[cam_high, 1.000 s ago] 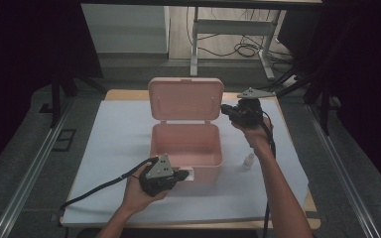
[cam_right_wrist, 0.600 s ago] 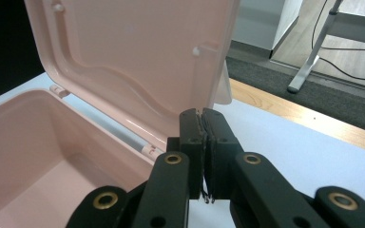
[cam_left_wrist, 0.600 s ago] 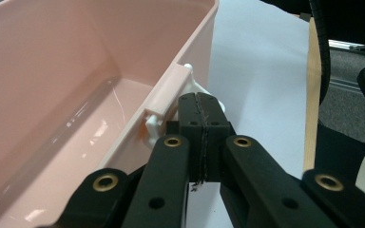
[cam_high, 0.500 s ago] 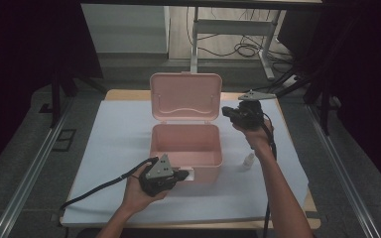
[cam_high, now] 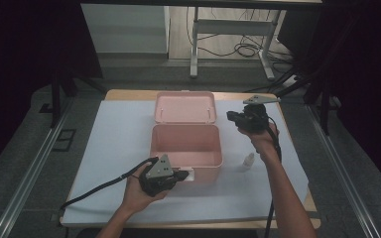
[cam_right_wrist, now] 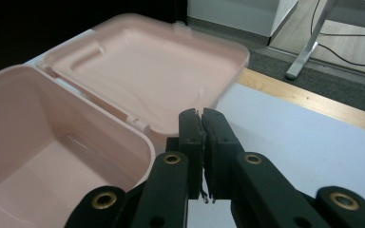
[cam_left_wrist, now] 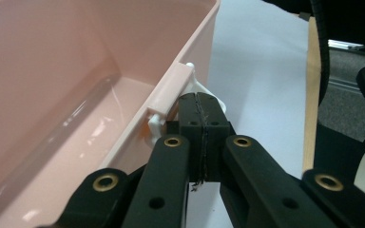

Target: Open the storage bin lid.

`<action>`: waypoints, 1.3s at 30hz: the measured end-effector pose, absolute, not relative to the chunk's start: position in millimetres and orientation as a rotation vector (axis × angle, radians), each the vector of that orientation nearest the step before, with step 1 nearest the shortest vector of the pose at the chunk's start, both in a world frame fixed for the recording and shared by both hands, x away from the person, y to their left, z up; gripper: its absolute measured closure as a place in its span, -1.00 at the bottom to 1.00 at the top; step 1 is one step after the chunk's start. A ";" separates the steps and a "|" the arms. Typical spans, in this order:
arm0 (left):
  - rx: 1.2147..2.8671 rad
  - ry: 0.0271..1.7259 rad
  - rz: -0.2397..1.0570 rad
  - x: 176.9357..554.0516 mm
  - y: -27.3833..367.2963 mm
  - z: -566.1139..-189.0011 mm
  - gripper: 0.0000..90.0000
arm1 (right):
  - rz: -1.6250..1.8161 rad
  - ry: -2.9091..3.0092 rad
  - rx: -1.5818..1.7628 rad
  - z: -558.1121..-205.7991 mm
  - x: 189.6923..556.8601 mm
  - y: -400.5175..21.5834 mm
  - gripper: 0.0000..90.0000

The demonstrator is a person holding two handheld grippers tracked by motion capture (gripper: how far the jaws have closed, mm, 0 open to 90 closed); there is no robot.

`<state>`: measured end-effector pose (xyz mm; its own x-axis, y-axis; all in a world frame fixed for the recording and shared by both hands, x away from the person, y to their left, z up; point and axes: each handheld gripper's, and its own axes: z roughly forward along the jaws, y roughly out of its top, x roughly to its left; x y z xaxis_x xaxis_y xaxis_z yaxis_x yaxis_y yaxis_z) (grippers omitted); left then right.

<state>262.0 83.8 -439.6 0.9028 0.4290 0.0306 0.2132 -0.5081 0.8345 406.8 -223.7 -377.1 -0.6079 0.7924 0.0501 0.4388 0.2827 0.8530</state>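
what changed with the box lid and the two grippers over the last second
The pink lid has swung from nearly upright to leaning further back, wide open. The right gripper shifted slightly beside the lid's right edge, jaws nearly shut with nothing between them. The left gripper stayed shut at the white latch on the front of the box. The box and the small bottle kept their places.
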 end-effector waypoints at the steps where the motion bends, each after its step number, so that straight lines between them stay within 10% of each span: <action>1: 2.120 0.460 0.287 262.4 84.0 -439.4 1.00 | 1.257 2.177 1.112 -377.8 406.5 -224.6 0.92; 39: 2.113 0.464 0.281 262.7 84.0 -439.9 1.00 | 1.169 2.299 1.058 -386.2 387.9 -233.6 0.46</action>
